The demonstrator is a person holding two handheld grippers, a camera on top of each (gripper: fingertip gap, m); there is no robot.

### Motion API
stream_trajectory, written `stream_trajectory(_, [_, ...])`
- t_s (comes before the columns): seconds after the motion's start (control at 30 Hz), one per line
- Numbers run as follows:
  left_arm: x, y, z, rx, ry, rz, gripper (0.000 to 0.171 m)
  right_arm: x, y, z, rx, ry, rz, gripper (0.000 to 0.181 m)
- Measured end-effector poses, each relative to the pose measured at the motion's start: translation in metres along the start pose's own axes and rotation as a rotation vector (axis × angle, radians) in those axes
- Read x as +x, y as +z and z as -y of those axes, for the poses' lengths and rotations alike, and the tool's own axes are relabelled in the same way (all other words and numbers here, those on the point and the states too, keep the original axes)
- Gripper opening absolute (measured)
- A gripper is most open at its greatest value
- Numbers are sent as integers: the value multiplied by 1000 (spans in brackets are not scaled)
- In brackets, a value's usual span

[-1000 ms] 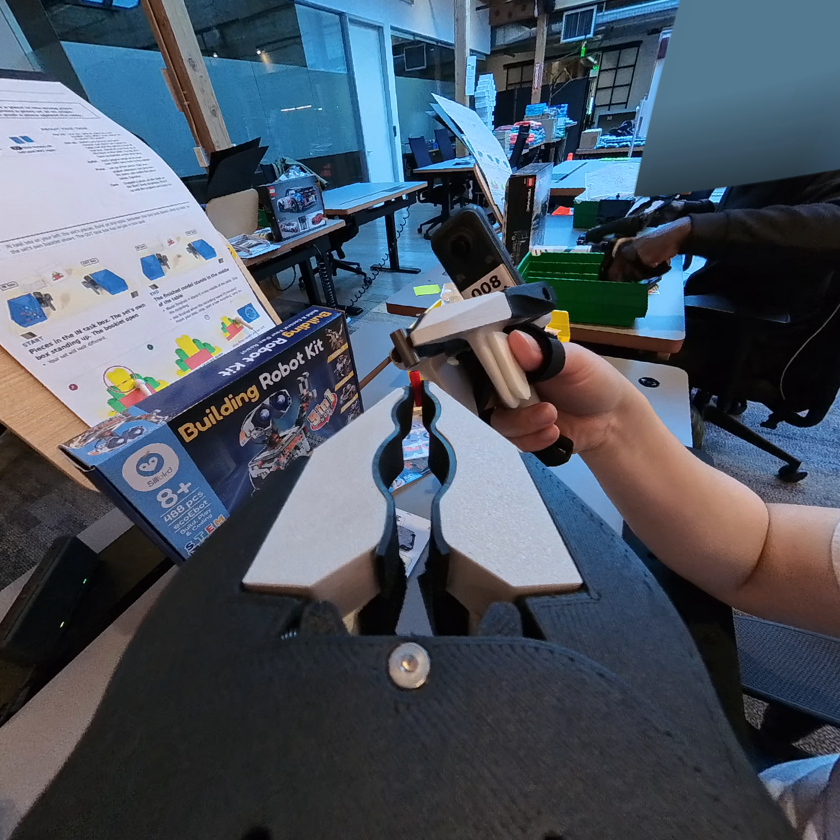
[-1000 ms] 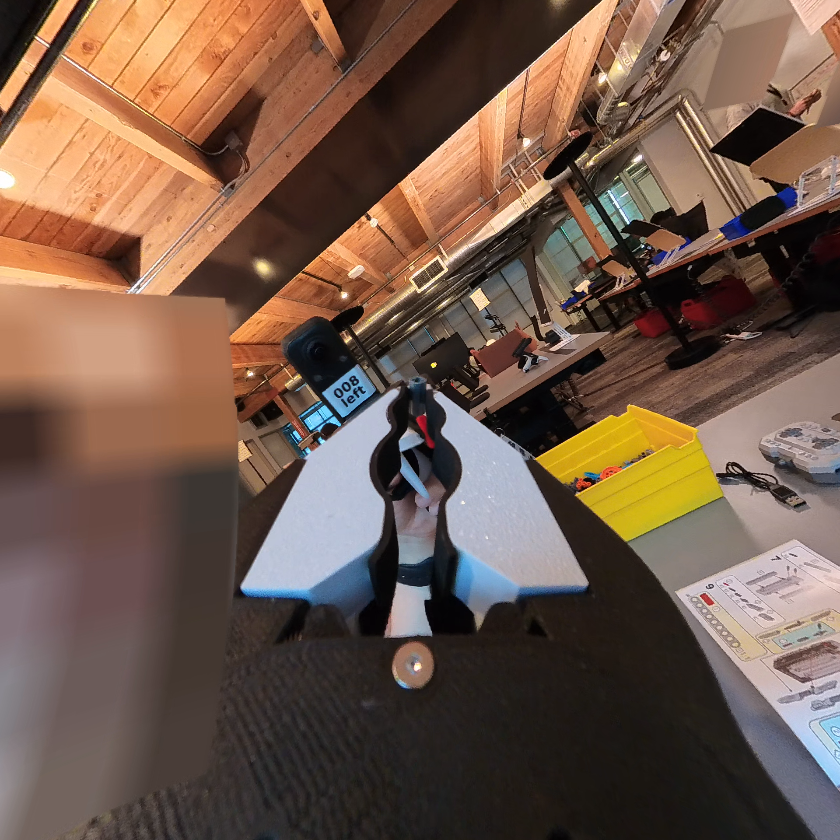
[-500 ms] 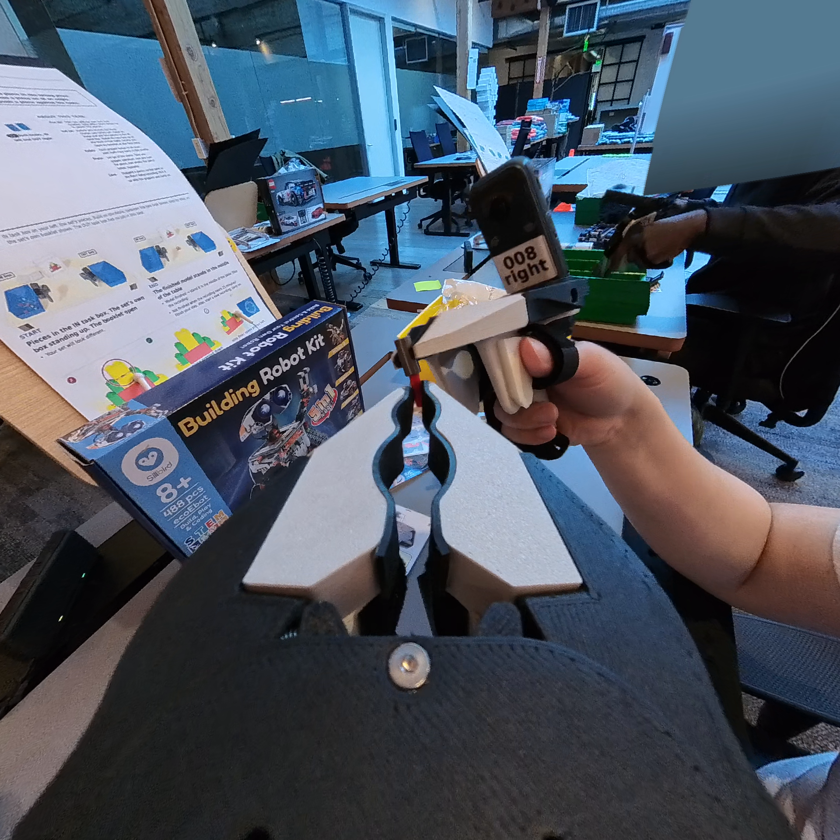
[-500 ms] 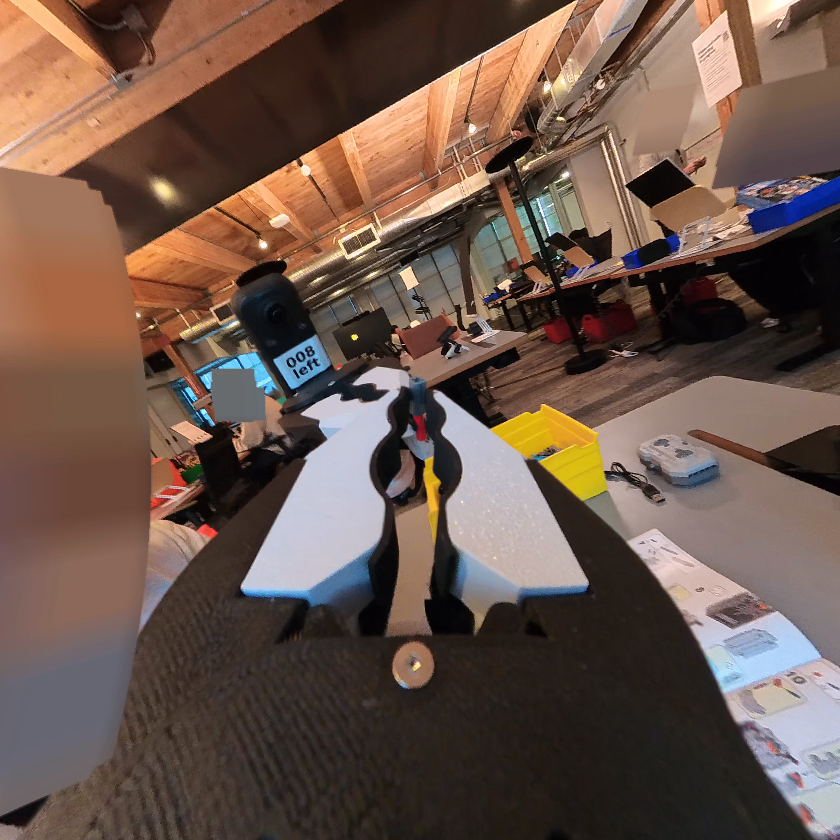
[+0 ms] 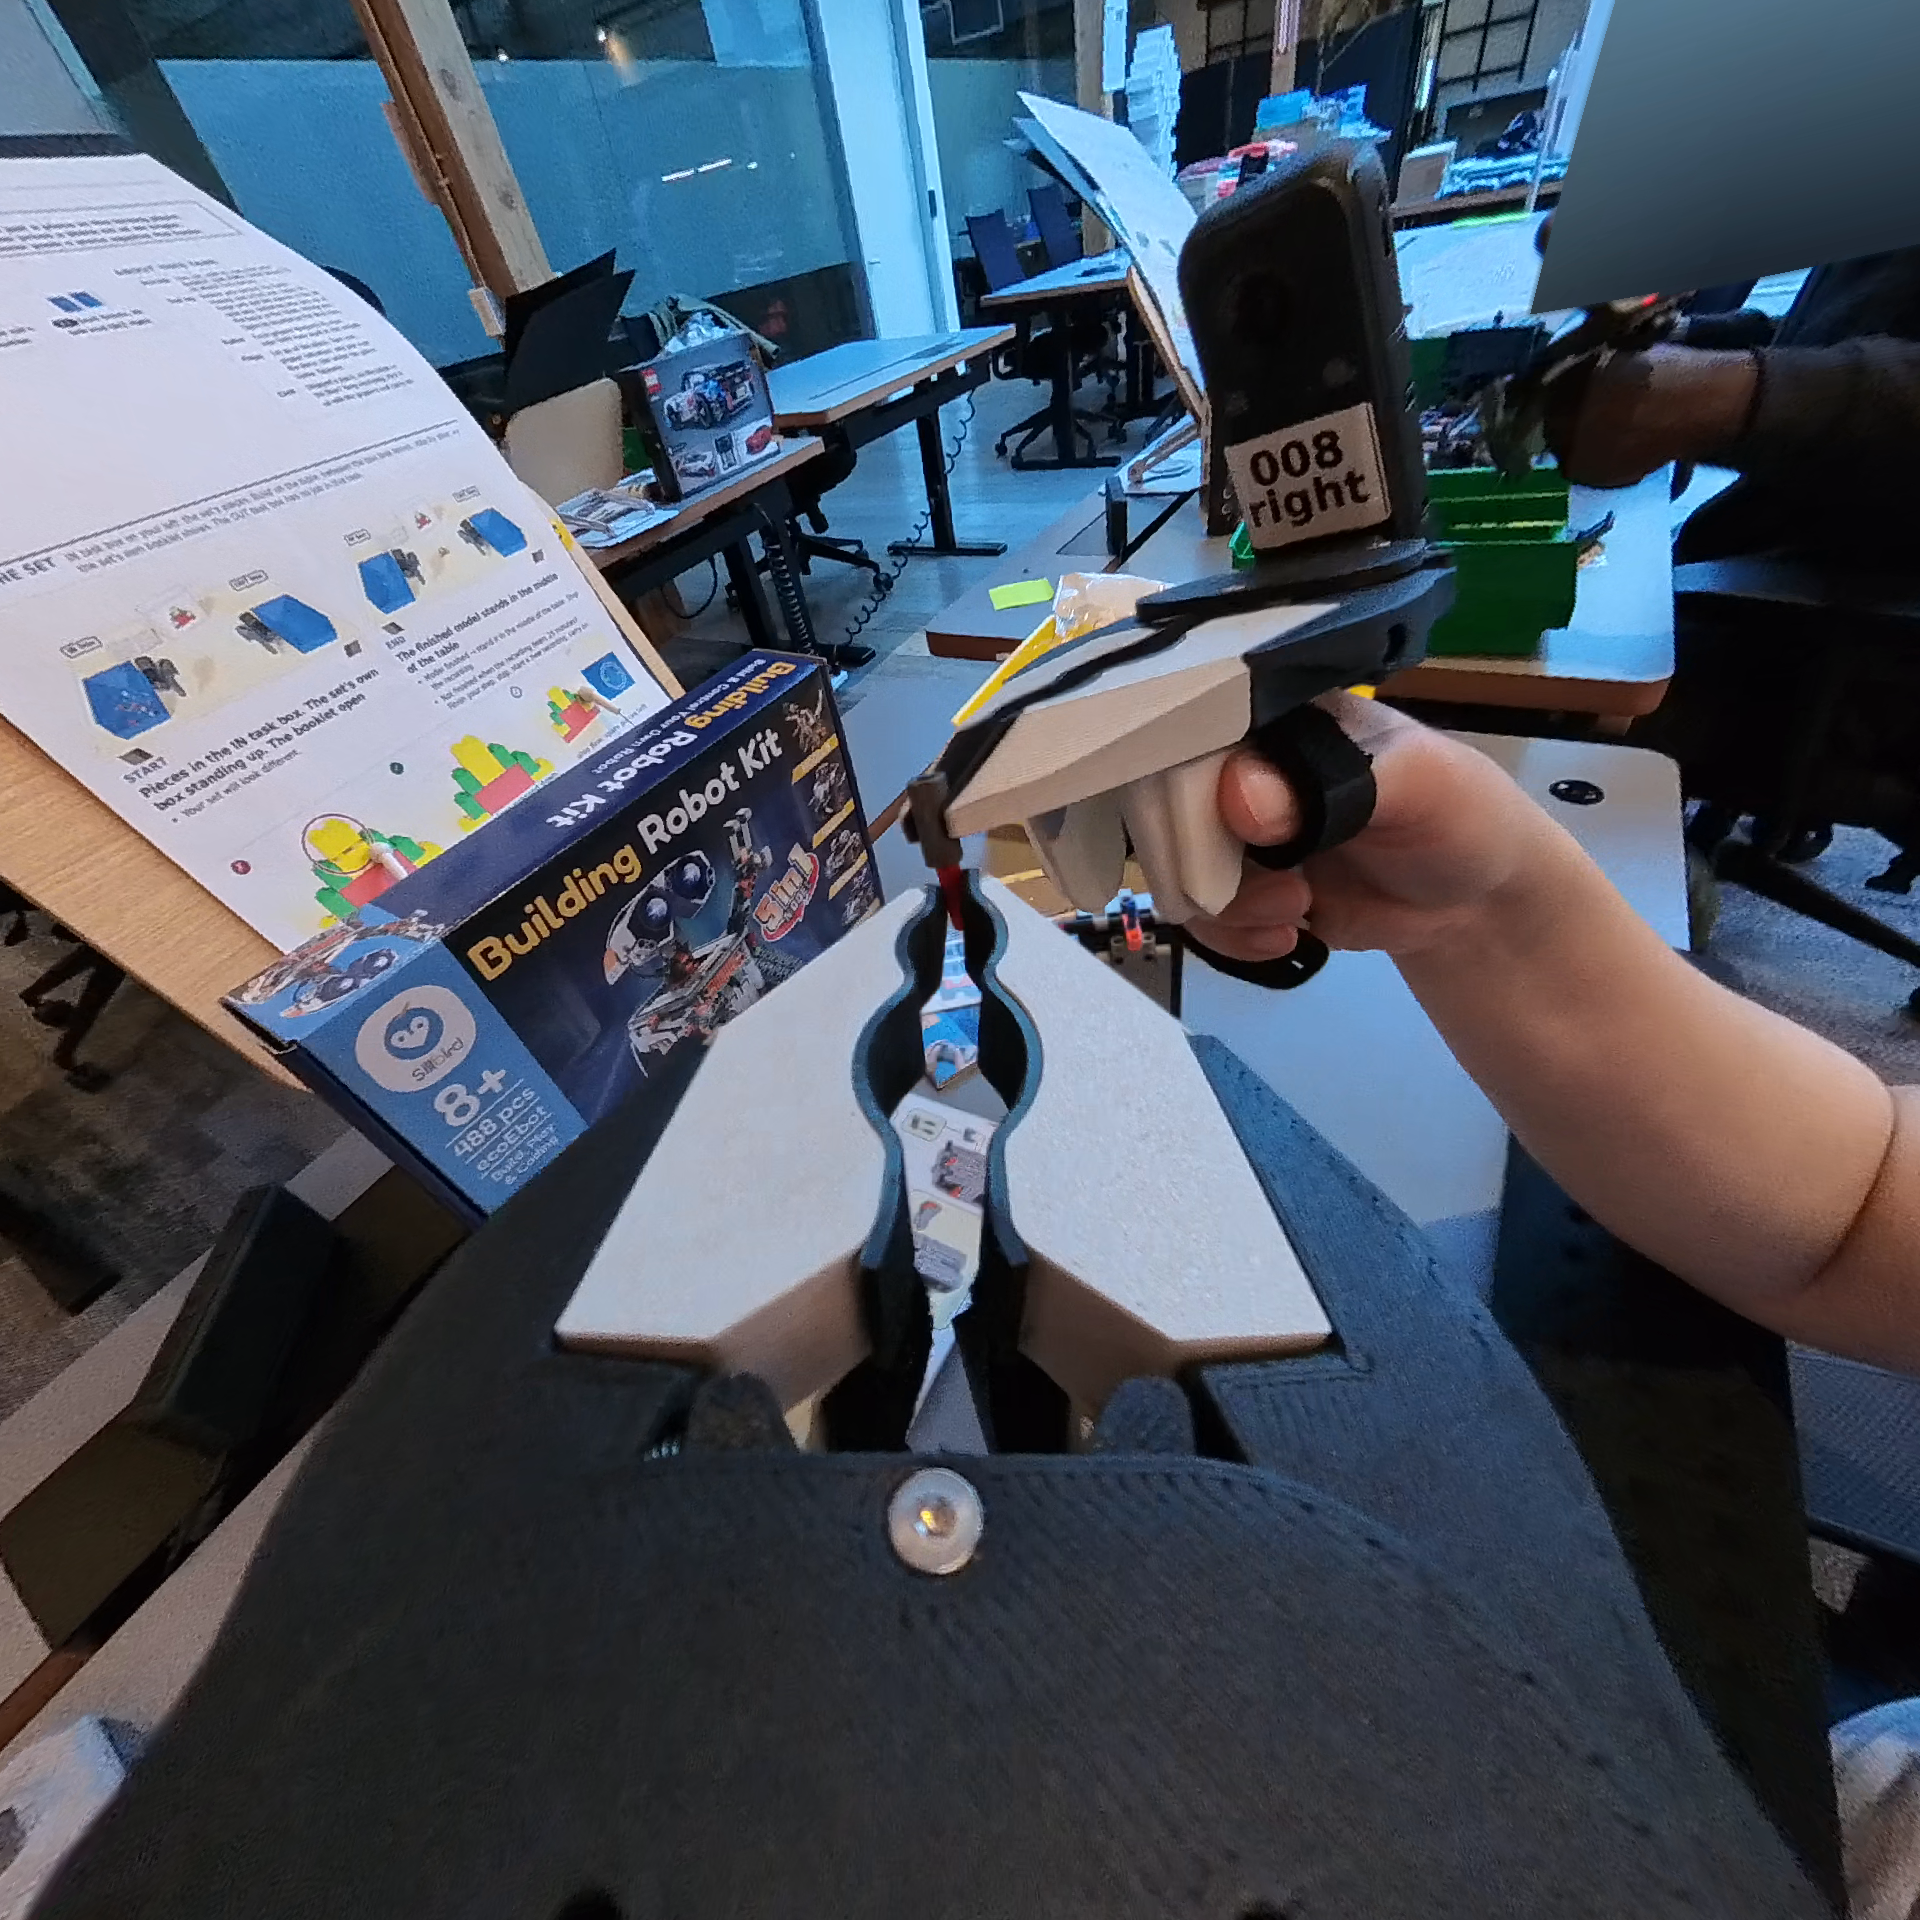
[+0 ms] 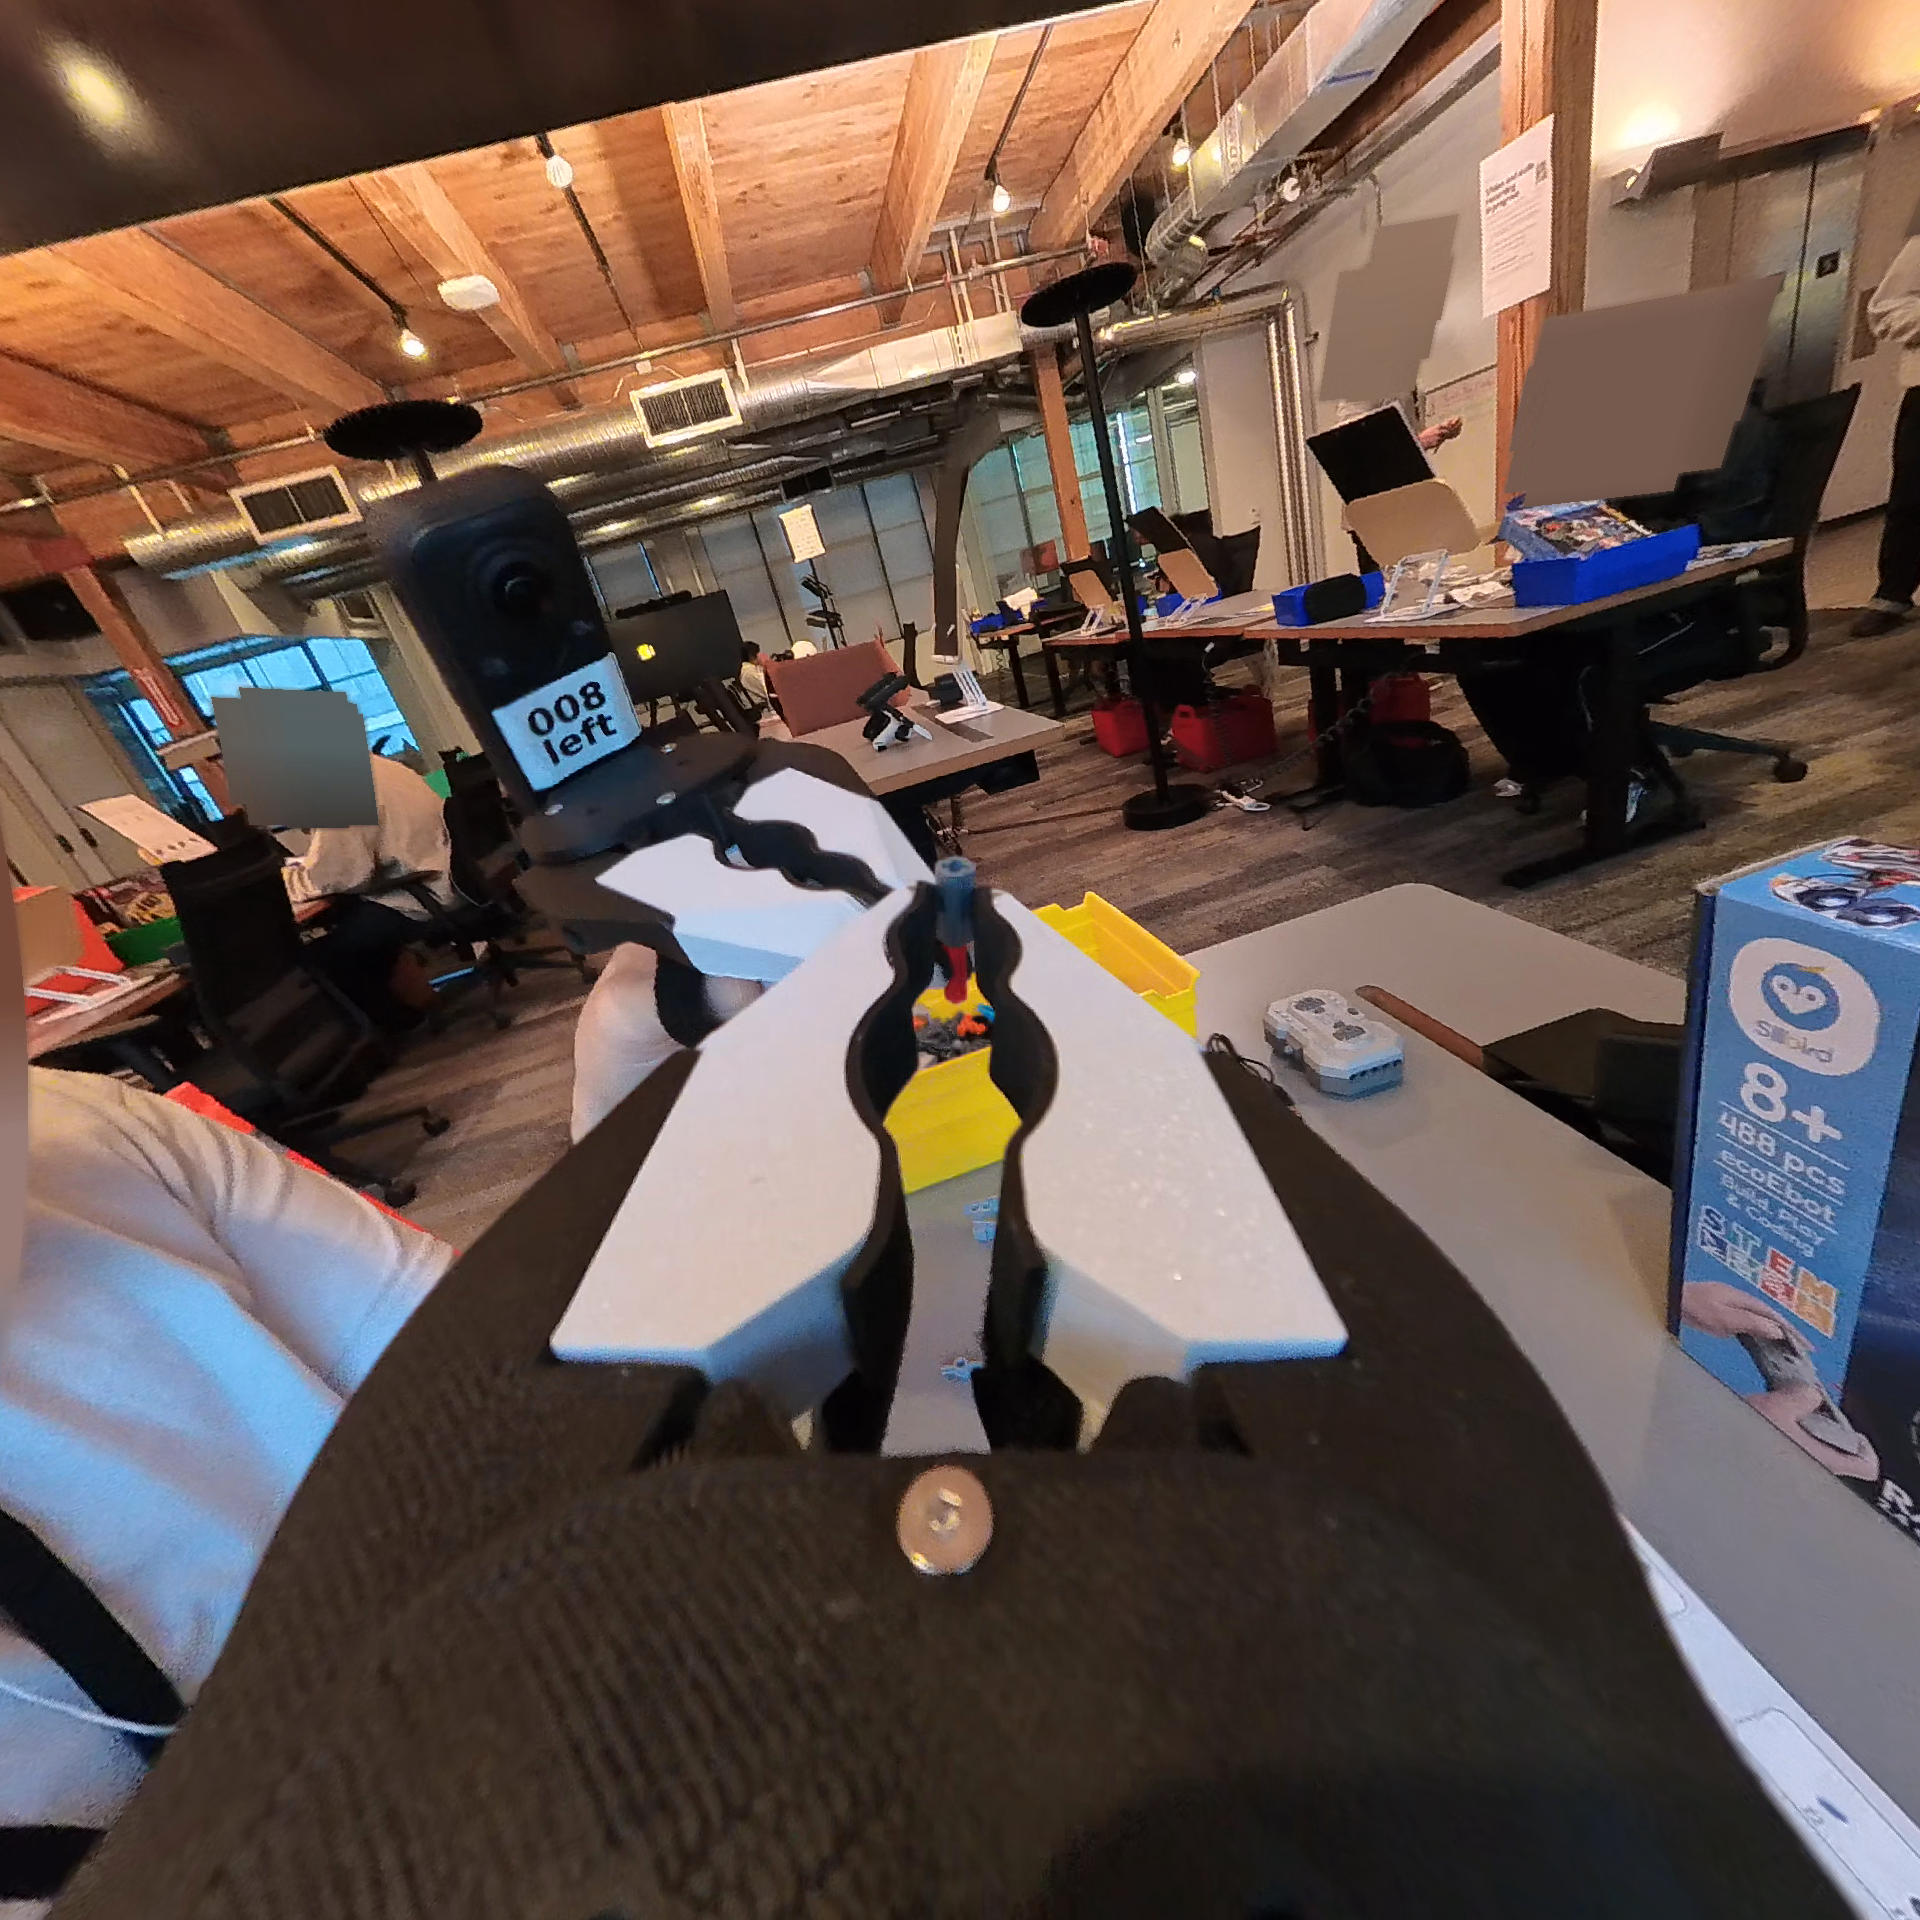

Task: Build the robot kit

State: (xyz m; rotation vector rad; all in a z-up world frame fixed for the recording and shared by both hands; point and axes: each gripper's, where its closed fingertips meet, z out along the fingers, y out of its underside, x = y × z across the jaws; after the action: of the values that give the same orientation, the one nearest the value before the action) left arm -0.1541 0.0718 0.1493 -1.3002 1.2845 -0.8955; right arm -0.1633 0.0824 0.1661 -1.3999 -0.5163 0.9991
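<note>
1. While both grippers meet tip to tip above the grey table [image 6: 1455, 1091], the left gripper [image 5: 951, 909] has its jaws clamped on a thin red pin [image 5: 949, 896]
2. The right gripper [image 6: 954, 914] pinches a small grey connector [image 6: 953, 891] joined to that pin
3. A blue kit box [image 5: 582, 935] stands to the left, a yellow bin [image 6: 1122, 951] beyond

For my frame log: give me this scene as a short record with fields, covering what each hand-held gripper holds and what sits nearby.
left hand-held gripper: shut on red pin
right hand-held gripper: shut on grey part
contact: red pin meets grey part at the two grippers' tips
height: both held above the table
nearby: kit box, yellow bin with small parts, grey module, booklet
</note>
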Motion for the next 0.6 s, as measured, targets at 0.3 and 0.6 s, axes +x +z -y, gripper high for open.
stream_trajectory(0.3, [1, 7, -9, -72, 86, 40, 0, 7, -4, -9, -70, 36, -11, 6])
stream_trajectory(0.6, [-2, 8, -10, -78, 75, 48, 0, 9, -3, -10, -64, 20, -25, 6])
